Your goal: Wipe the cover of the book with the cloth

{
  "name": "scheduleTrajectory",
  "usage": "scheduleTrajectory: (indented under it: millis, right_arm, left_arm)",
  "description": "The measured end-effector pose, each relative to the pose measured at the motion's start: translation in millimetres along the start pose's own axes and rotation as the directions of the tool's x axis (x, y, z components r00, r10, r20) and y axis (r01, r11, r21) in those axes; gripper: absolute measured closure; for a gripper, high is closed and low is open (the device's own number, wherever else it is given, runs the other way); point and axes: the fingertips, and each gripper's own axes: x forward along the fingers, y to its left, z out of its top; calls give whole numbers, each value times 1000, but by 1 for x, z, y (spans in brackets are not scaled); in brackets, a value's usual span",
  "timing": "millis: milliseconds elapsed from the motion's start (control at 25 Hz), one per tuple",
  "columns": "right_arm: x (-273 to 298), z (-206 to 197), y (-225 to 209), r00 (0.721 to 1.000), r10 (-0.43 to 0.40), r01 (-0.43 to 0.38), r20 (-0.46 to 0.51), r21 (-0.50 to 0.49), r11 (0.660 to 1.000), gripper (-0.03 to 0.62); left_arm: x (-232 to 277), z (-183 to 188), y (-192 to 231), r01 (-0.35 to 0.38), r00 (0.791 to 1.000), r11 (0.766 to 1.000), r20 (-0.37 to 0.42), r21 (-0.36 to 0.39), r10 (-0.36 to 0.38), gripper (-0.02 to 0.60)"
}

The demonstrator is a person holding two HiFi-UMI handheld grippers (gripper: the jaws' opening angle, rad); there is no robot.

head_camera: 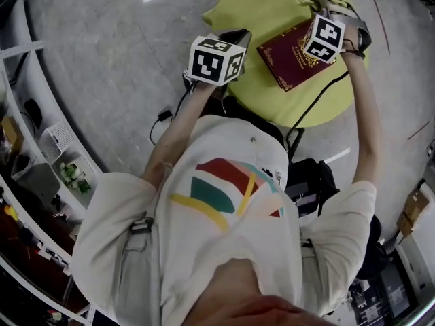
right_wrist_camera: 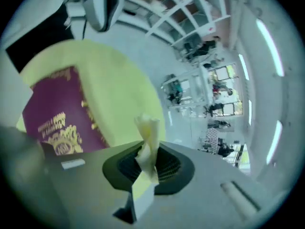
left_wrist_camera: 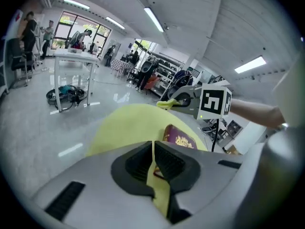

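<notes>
Wipe step, cloth not yet on the cover as far as the views are showing. The round yellow-green top [head_camera: 268, 2] is carrying the maroon book [head_camera: 291, 54], which is lying flat with its gold crest up, toward the right side of the top in the head view. The left gripper [left_wrist_camera: 153, 147] is hanging just beside the book's near-left corner with its jaws pressed together. A yellow sliver is showing in the slit, and it cannot be told whether that is fabric or the top seen through. The right gripper [right_wrist_camera: 148, 159] is hovering over the book's far-right end with its jaws clamping a twisted tuft of the pale yellow cloth [right_wrist_camera: 147, 128]. Only a short piece is sticking out past the tips. The wiper is probably needing a low tilt so that the tuft, not hard plastic, is meeting the cover. The book is looking light and likely to slide, so the left gripper is best pinning the near corner during light strokes away from it.
</notes>
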Motion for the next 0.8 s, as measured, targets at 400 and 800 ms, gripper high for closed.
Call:
scheduleTrajectory:
  millis: [400,800]
  right_arm:
    - [-206,65,-121,705,-593,-13,390,842,539,565]
    - [-345,64,-88,354,-904,-28,240,969,246,565]
  left_arm:
    - [-129,174,-88,2,808,962,567,272,-161,558]
    - [-238,214,-171,-251,422,873,859,419,-290,560]
